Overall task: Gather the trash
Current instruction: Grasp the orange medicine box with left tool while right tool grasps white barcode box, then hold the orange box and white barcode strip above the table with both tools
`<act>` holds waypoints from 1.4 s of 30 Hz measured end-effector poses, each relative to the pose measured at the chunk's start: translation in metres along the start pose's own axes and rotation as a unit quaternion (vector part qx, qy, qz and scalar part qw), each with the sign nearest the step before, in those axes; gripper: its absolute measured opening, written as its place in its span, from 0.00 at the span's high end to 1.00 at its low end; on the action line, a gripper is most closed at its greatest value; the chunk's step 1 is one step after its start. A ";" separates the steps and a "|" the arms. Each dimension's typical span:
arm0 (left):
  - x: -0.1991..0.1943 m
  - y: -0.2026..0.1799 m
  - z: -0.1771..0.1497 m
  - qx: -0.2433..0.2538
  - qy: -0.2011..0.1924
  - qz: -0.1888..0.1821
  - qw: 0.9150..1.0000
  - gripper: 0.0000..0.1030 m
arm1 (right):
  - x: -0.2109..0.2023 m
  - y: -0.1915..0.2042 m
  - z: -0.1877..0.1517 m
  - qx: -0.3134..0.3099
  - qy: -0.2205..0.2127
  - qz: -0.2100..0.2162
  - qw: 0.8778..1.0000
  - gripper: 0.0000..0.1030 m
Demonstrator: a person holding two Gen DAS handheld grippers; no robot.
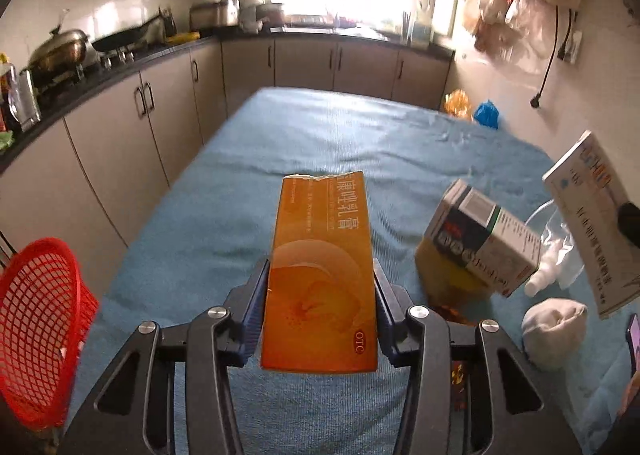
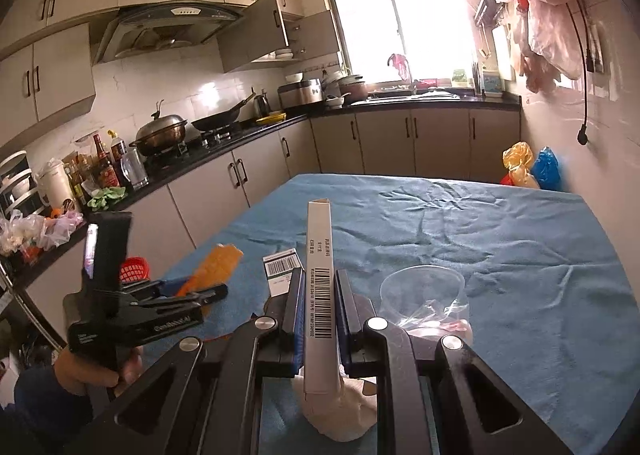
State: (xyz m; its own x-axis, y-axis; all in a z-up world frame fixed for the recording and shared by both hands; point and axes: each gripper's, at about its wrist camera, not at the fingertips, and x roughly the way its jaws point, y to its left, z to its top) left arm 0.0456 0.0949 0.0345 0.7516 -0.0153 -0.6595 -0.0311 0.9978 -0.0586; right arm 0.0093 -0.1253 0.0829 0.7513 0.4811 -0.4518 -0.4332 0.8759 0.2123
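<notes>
Both tongs are clamped: left tongs (image 1: 320, 291) on orange box (image 1: 320, 267), right tongs (image 2: 318, 295) on white box (image 2: 319, 279).

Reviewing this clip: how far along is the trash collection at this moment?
Nothing shows as binned yet: the red basket at the table's left edge looks empty from here. In hand: the left gripper clamps an orange box, and the right gripper clamps a thin white box. Left on the blue cloth: a green-and-white box, a clear plastic bag and a white wad.
</notes>
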 end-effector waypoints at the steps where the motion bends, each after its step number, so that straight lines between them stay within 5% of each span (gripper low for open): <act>1: -0.002 0.000 0.001 0.001 -0.005 0.001 1.000 0.56 | 0.000 0.000 0.000 0.000 0.000 0.000 1.000 0.86; 42: 0.006 -0.008 -0.003 0.021 -0.003 0.012 1.000 0.56 | 0.009 0.001 -0.004 0.005 0.016 0.002 1.000 0.85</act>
State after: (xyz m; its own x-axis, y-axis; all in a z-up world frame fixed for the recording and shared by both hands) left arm 0.0485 0.0862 0.0292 0.7549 0.0084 -0.6558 -0.0208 0.9997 -0.0112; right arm 0.0135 -0.1207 0.0752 0.7332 0.4831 -0.4785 -0.4312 0.8745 0.2222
